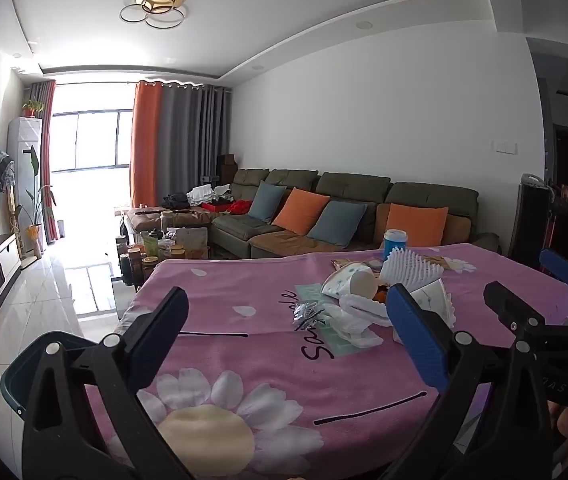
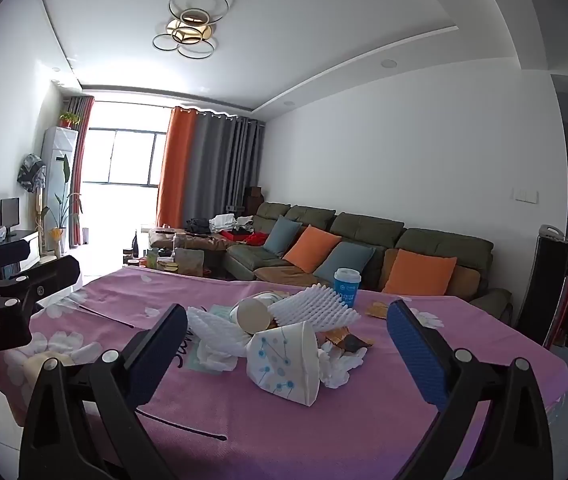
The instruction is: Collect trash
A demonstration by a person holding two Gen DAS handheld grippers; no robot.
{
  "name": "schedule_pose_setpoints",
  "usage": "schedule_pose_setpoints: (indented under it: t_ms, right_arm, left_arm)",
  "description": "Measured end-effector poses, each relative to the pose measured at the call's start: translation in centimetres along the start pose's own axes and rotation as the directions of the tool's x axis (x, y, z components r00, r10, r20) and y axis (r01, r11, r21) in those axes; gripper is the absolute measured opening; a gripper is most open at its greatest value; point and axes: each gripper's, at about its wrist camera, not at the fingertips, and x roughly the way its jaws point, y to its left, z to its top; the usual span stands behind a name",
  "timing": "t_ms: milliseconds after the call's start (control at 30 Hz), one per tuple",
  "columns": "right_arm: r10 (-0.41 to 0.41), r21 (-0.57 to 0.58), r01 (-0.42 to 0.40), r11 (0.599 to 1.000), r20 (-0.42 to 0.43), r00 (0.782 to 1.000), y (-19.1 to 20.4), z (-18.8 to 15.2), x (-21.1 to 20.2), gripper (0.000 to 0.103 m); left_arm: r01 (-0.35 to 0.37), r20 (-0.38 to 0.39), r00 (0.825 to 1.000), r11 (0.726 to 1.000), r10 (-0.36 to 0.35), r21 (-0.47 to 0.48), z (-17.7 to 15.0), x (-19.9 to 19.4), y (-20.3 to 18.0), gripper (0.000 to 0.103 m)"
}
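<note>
Pink cloth (image 2: pixel 323 420) on table, sofa (image 2: pixel 363 240) behind. Trash (image 2: pixel 284 332) mid-cloth, cup (image 2: pixel 346 285) behind, maybe foil (image 1: pixel 307 312). Left gripper (image 1: pixel 287 344), right gripper (image 2: pixel 287 354) jaws apart, empty.

Trash pile (image 2: pixel 284 332) lies mid-surface (image 2: pixel 323 432), at twelve o'clock from both wide-spread claws. A cup (image 2: pixel 346 285) stands behind the pile at one o'clock. A sofa (image 2: pixel 363 240) runs behind the surface.

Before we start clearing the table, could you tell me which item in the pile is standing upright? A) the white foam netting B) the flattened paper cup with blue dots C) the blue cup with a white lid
C: the blue cup stands upright at the far side of the pile, while the flattened paper cup and foam netting lie on the pink cloth.
</note>
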Motion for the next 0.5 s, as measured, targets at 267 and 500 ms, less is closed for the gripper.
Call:
schedule_pose_setpoints:
  t_ms: [267,500]
  right_arm:
    - [0.0,-0.018,0.0,1.0,0.006,1.0,0.0,0.0,-0.1,0.096]
    - [0.0,-0.002,0.0,1.0,0.01,1.0,-0.1,0.1,0.1,0.096]
  left_arm:
    - [-0.012,0.006,1.0,1.0,0.012,0.01,0.1,-0.2,0.1,0.098]
    - [-0.006,-0.001,1.0,1.0,0.006,0.009,0.2,-0.2,0.0,0.098]
